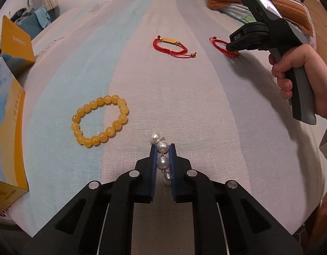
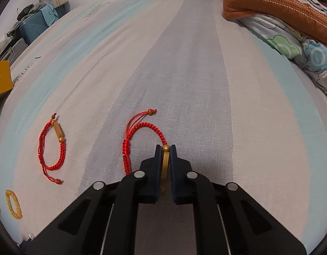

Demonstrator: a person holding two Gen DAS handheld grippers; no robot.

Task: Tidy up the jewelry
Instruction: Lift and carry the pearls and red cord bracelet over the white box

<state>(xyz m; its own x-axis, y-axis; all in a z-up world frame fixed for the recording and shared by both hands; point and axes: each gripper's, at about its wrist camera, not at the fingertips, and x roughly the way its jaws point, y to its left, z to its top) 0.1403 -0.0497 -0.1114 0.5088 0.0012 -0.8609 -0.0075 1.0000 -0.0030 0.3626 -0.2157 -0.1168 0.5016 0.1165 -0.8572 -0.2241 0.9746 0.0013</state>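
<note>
Left wrist view: right gripper [image 1: 234, 50] housing reads "DAS".

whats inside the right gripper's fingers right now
The right gripper is shut on the red cord bracelet, gripping its gold bar and end bead. The bar's lower end and the cord beyond it are hidden under the fingers.
</note>
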